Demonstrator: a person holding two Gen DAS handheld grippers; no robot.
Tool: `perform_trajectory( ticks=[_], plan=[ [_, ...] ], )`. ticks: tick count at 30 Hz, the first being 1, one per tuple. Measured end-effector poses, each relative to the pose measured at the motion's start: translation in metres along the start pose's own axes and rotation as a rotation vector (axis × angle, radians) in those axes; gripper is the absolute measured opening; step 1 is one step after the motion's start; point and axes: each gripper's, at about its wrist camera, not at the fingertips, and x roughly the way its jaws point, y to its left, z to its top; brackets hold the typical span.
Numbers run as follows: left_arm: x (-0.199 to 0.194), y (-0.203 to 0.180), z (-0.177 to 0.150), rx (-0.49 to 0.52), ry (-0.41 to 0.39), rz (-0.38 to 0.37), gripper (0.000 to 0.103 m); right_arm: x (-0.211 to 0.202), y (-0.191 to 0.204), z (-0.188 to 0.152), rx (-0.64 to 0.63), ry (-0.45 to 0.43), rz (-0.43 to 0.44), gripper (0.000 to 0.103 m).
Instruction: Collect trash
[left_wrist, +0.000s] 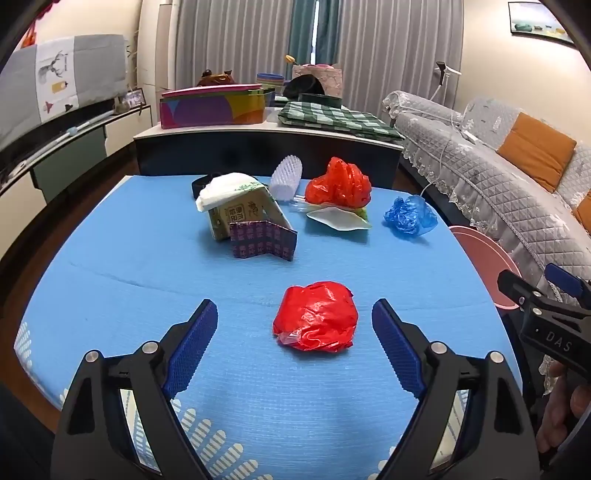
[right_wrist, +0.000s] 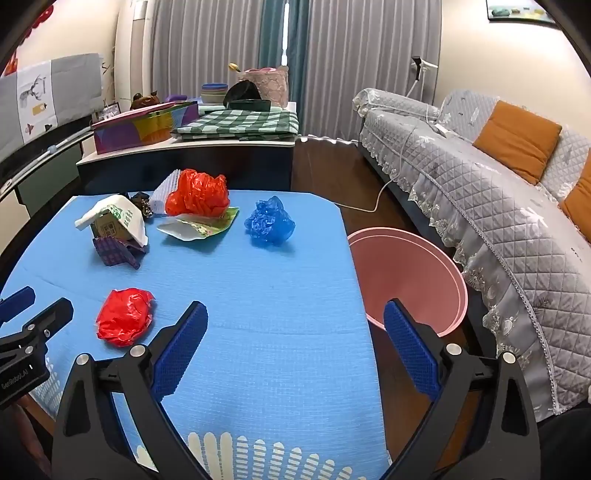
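White letters "DAS" show on the black body of the right gripper (left_wrist: 546, 295), seen at the left cam's right edge. "GenRobot.AI" runs in small white print on the left gripper (right_wrist: 26, 310) body, right cam. Carton (left_wrist: 240, 210) carries printed characters, too small to read.

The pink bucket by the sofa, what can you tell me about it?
The pink bucket looks like smooth plastic, round, with a wide open mouth and a paler rim. It stands on the dark floor between the blue-covered table and the grey quilted sofa. What shows of its inside holds nothing. The right claw hangs open in front of it.
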Motion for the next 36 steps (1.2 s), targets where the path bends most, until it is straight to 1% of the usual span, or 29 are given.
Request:
perform_trajectory(
  ticks=[1, 3, 18, 36],
  plan=[
    [0.0007, 0.0007, 0.0001, -0.003, 0.004, -0.005, 0.086, -0.0001, -0.0002, 0.0, -0.001, 0.001, 0.002, 0.094],
    [0.0002, 0.0005, 0.0, -0.012, 0.006, -0.007, 0.087, -0.0001, 0.0009, 0.0, -0.002, 0.002, 0.003, 0.095],
    [-0.0003, -0.0001, -0.0013, -0.008, 0.002, -0.009, 0.087, -0.0056, 0.003, 0.0027, -0.005, -0.023, 0.0, 0.095],
    [-0.0009, -0.0022, -0.0015, -0.005, 0.0, -0.01, 0.087, -0.0065, 0.0044, 0.005, -0.008, -0.027, -0.001, 0.095]
  ],
)
